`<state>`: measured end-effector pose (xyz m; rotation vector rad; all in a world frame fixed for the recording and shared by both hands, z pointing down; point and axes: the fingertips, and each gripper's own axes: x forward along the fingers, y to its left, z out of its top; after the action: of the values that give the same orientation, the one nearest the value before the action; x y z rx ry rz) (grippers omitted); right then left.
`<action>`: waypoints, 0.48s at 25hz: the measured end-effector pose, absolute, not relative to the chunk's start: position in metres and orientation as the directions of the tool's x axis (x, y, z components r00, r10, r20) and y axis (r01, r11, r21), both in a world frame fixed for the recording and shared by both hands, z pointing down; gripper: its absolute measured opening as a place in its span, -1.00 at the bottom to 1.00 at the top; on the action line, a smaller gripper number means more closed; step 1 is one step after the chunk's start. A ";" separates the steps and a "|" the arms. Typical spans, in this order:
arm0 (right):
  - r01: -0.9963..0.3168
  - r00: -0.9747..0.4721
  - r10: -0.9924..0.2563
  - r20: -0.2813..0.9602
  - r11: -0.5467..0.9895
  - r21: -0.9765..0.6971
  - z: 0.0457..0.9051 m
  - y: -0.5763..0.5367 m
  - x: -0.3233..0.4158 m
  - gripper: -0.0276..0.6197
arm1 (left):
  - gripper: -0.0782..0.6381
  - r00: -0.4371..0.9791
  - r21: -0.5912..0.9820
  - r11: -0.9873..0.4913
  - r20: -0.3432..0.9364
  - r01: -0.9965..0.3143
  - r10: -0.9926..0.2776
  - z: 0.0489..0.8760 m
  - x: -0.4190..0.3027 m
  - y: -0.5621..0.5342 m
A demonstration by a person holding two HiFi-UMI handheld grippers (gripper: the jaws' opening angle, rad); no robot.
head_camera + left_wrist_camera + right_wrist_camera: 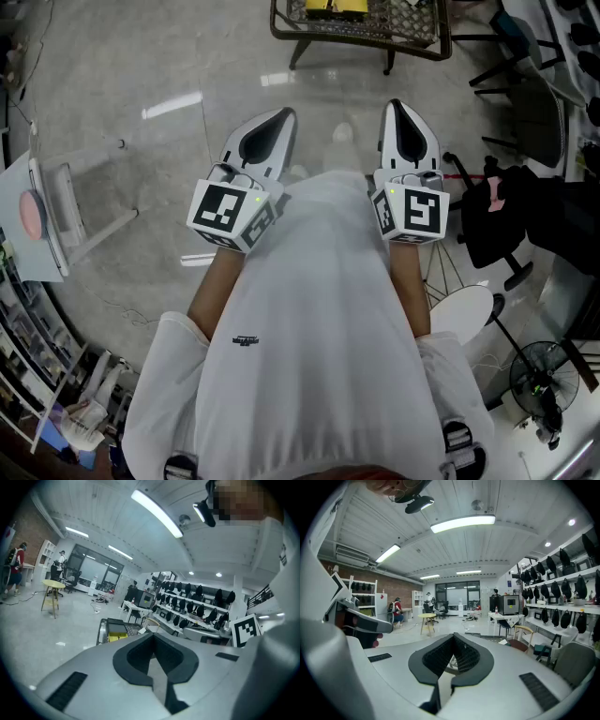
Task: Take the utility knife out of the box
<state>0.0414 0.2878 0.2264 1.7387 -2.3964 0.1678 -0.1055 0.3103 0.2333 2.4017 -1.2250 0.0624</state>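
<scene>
My left gripper (278,122) is fully closed, its jaws meeting at the tips with nothing between them. My right gripper (397,111) reads the same in its own view: jaws together and empty. I am holding both out in front of the white shirt (319,328), side by side and well apart, angled slightly down over the grey floor (141,66). Each one's marker cube sits at its near end.

On the far side, beyond both grippers, stands a wire cart (427,42) with a yellow thing (337,7) in it. The left gripper view shows that cart just past the jaw tips. To the right are a black chair (511,220) and, nearer, a fan (542,377). Far off to the left in the left gripper view is a yellow stool (53,585), and to the right run shelves (197,604) of dark items.

I cannot tell from these views where the knife or its box is.
</scene>
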 end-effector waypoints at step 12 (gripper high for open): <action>-0.930 -0.365 -0.909 0.203 0.367 -0.027 0.215 0.308 0.073 -0.92 | -0.78 0.566 0.352 -0.473 0.238 -0.808 -0.790 0.214 -0.068 0.330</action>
<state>0.0725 0.3083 0.2148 1.6729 -2.4667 0.2056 -0.0681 0.3298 0.2145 2.3772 -1.2900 0.0582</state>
